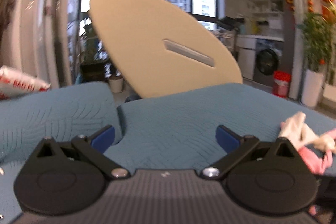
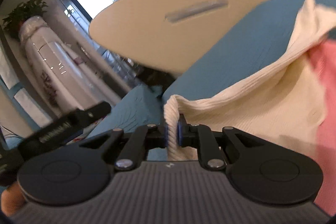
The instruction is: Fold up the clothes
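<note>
Knit [image 2: 252,85], cream ribbed, lies bunched on blue sofa [image 2: 241,35] beside pink garment [image 2: 327,119]. Right gripper [image 2: 172,133] pinches its rolled edge. Left gripper [image 1: 166,138] spread, empty; knit at its 3 o'clock. Soft, light, stretchy, probably sags: second hold on hem.

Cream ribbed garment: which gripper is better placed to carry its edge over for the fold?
Right. The right gripper is shut on the cream ribbed garment; the left gripper is open over the blue cover.
</note>
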`<state>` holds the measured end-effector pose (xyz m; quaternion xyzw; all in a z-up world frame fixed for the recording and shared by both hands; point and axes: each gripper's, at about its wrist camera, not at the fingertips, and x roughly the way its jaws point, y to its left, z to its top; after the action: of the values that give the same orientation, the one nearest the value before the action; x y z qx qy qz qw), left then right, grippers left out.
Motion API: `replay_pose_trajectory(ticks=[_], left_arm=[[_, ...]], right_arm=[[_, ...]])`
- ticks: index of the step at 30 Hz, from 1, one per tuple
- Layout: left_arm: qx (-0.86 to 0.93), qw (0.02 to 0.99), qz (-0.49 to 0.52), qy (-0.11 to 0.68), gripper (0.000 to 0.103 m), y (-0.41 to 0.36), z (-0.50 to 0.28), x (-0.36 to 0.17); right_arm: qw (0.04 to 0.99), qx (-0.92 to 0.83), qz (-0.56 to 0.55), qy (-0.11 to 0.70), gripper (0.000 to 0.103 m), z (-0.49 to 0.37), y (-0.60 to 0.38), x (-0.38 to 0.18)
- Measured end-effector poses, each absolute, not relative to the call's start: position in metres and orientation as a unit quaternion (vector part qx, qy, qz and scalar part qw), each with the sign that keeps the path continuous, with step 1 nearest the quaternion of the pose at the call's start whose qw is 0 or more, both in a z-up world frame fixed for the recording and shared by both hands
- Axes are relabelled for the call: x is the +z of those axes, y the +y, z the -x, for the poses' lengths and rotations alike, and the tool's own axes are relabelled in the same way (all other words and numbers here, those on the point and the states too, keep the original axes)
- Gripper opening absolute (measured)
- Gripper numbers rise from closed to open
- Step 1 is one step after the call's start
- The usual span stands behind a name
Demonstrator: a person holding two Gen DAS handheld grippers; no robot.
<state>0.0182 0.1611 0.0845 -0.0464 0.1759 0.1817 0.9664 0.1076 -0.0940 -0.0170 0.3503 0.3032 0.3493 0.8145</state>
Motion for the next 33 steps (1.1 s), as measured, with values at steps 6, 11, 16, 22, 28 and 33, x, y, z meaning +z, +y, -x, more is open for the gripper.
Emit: replay_pose_trajectory(ticks=[6, 11, 16, 22, 28, 33], left_arm=[[0.188, 0.964, 0.068, 0.174, 0.103, 0.17, -0.012, 0.088], [0.183, 0.965, 0.061, 0.178, 0.103, 0.165, -0.01, 0.089], [0.18, 0.965, 0.066, 0.181, 0.103, 0.167, -0.016, 0.085], [0.148, 0.96, 0.075, 0.226, 0.103, 0.174, -0.032, 0.067], [0.111, 0.959, 0.016, 0.259, 0.103, 0.148, -0.043, 0.05], [0.068, 0.95, -0.057, 0.3, 0.103, 0.12, -0.054, 0.029]], right_arm=[[0.778, 0.338, -0.284, 0.447, 0.017, -0.132, -0.036, -0.061], [0.777, 0.398, -0.281, 0.399, 0.085, -0.111, -0.04, -0.037], [0.796, 0.419, -0.248, 0.359, 0.085, -0.079, -0.07, -0.009], [0.865, 0.358, -0.113, 0.331, 0.085, -0.025, -0.116, -0.004], [0.906, 0.282, -0.024, 0.314, 0.084, 0.002, -0.149, -0.02], [0.929, 0.218, -0.112, 0.278, 0.084, -0.026, -0.189, -0.011]])
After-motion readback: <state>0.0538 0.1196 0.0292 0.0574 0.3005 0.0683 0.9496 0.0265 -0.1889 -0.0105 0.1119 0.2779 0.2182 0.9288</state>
